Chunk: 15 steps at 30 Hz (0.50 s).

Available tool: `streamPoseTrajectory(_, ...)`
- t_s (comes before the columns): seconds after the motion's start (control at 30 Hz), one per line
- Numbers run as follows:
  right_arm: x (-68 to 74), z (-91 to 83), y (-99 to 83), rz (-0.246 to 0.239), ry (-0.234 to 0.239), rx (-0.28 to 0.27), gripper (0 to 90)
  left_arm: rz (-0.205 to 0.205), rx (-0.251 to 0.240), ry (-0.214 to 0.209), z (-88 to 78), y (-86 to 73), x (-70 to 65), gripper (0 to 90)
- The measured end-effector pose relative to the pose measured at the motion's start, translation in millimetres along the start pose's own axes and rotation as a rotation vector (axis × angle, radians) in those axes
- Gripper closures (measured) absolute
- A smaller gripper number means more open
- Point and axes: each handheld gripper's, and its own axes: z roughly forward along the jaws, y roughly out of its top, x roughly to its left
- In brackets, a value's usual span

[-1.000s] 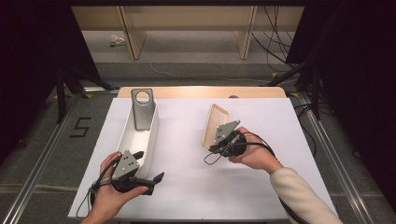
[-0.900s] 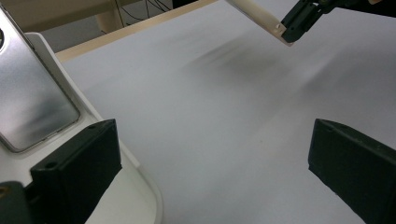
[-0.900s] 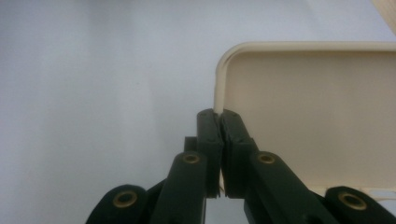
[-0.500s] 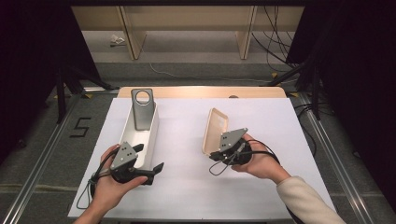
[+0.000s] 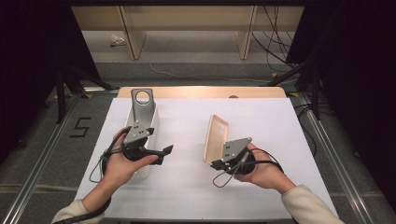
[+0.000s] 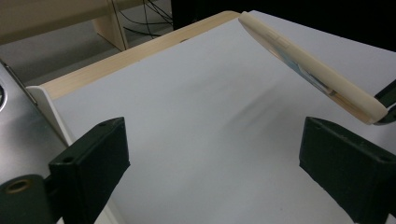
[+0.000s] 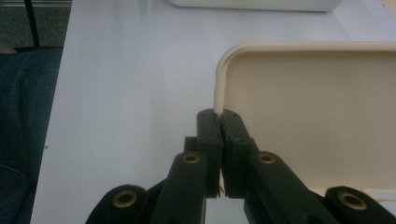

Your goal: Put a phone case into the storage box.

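Item: cream lid (image 5: 216, 139), held on edge at the right gripper (image 5: 219, 164).
Right gripper: jaws clamped tight on the lid's rim, the lid standing tilted above the white bench (image 5: 243, 112). Left gripper (image 5: 164, 154): jaws wide apart, just narrowing a little, nothing between them, pointing across the bench towards the lid; a white box (image 5: 150, 122) with a grey metal bracket (image 5: 140, 108) lies directly behind it.

The left tongs (image 6: 219, 175) are seen with jaws set wide apart, having just been closing slightly, nothing between them. Beyond, a cream lid (image 6: 308, 63) is held tilted above the white bench (image 6: 187, 107).
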Motion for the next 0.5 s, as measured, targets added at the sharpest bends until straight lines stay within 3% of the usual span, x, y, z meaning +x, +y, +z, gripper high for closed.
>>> streamPoseTrajectory(0.17, 6.9, -0.9, 0.6, -0.008, 0.006, -0.002, 88.3, -0.021, 0.021, -0.020, 12.1, 10.3, 2.6, 10.9)
streamPoseTrajectory(0.5, 14.3, 0.9, 2.0, -0.016, 0.018, -0.002, 88.2, -0.009, 0.040, -0.049, 29.9, 29.4, -2.3, 11.8)
